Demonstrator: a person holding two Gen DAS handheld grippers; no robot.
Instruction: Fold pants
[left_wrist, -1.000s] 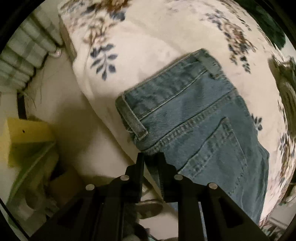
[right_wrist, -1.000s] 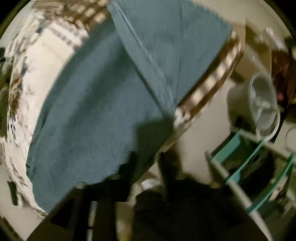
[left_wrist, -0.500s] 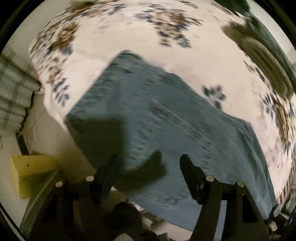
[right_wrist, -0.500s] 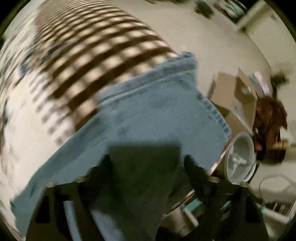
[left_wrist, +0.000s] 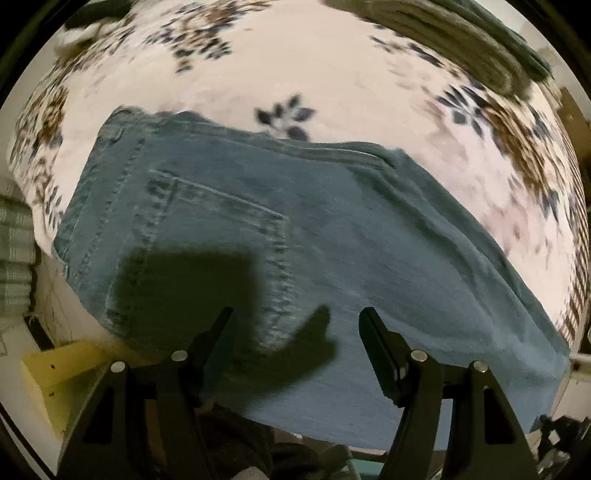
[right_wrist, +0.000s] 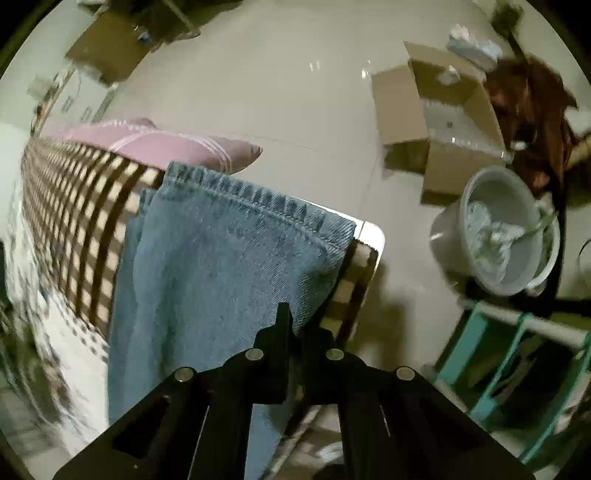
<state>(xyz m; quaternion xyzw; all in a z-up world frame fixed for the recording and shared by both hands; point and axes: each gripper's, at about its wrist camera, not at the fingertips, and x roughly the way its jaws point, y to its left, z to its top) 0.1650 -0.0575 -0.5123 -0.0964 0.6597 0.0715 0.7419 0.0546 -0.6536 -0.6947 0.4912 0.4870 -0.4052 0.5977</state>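
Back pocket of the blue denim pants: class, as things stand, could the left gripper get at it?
Probably yes. The left gripper hovers open just above the blue denim pants, and the stitched back pocket lies flat and uncovered right ahead of its fingers.

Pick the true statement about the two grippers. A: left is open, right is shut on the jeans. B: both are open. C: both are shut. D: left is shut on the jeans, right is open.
A: the left gripper is spread wide above the jeans, while the right gripper pinches the leg's edge.
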